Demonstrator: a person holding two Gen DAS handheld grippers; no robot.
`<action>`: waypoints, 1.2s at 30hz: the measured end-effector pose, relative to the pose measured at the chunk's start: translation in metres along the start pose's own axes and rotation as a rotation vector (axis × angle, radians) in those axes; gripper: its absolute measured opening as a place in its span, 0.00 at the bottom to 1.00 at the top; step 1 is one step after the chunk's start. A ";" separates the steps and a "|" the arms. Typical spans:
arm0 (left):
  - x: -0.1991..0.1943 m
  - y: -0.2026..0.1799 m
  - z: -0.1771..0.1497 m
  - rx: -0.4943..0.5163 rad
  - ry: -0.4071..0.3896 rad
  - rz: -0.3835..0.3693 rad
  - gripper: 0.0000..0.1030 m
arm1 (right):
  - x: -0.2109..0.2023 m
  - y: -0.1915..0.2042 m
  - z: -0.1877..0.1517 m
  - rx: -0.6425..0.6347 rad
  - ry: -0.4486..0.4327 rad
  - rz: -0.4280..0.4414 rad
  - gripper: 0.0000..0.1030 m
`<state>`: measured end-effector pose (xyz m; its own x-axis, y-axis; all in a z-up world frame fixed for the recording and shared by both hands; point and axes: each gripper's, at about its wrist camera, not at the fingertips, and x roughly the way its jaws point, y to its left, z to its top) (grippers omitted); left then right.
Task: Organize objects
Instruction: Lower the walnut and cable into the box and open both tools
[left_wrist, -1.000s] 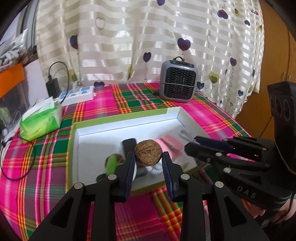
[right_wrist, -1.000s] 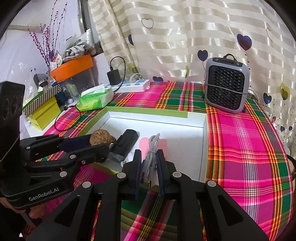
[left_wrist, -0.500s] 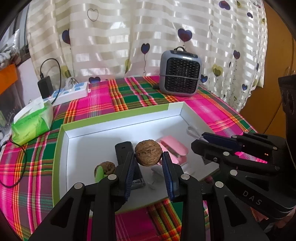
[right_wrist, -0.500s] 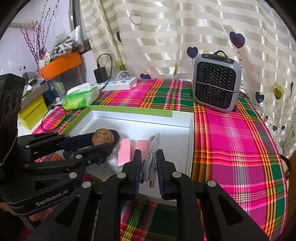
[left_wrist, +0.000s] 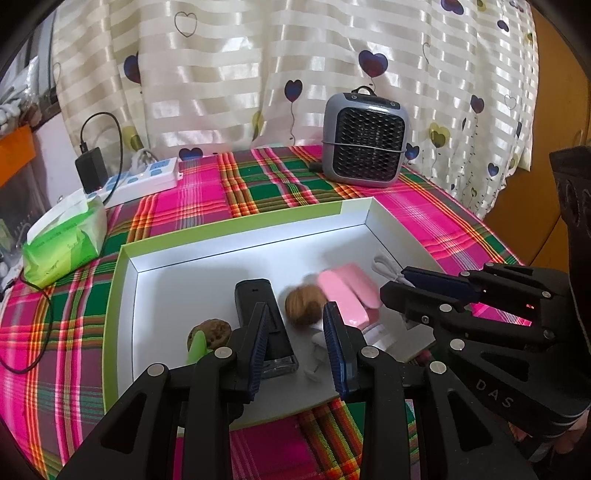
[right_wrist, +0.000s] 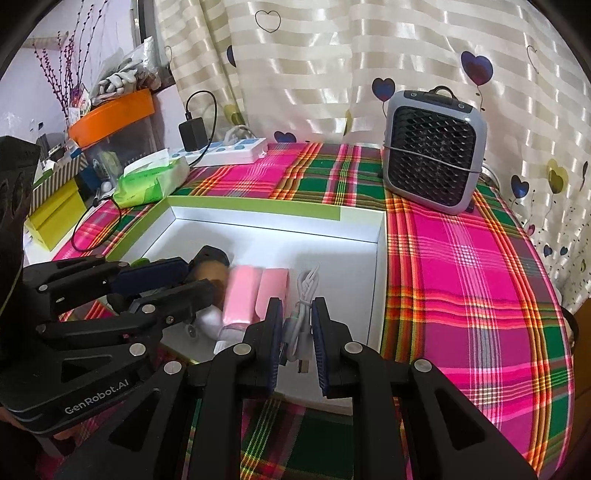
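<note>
A white box with a green rim (left_wrist: 236, 221) lies on the plaid table. My left gripper (left_wrist: 297, 332) is open over its near edge, and a blurred walnut (left_wrist: 303, 305) sits free just beyond the fingertips. A second walnut (left_wrist: 210, 330), a black device (left_wrist: 258, 314) and a pink case (left_wrist: 349, 291) lie in the box. My right gripper (right_wrist: 297, 332) is open around a coiled white cable (right_wrist: 304, 302), which rests in the box (right_wrist: 258, 214) beside the pink case (right_wrist: 255, 291).
A grey mini heater (left_wrist: 365, 144) stands at the back right. A white power strip with a black charger (left_wrist: 140, 181) and a green tissue pack (left_wrist: 62, 240) lie at the back left. An orange bin (right_wrist: 110, 114) and yellow box (right_wrist: 55, 218) stand left of the table.
My left gripper has opened and the walnut has dropped out of it into the box. My right gripper's jaws have widened and let go of the white cable.
</note>
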<state>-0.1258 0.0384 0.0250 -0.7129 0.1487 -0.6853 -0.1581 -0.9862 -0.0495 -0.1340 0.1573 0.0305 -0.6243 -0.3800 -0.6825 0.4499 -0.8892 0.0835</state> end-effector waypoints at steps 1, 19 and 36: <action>0.000 0.000 0.000 0.000 0.000 -0.004 0.28 | 0.000 0.000 0.000 0.002 0.000 -0.001 0.17; -0.022 0.002 -0.003 -0.026 -0.040 -0.031 0.28 | -0.011 -0.004 -0.002 0.028 -0.045 -0.021 0.18; -0.048 0.007 -0.015 -0.062 -0.065 0.020 0.28 | -0.028 0.024 -0.012 -0.035 -0.070 0.042 0.18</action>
<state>-0.0828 0.0229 0.0467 -0.7583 0.1313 -0.6385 -0.1022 -0.9913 -0.0825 -0.0982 0.1497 0.0426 -0.6472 -0.4349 -0.6261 0.4979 -0.8631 0.0849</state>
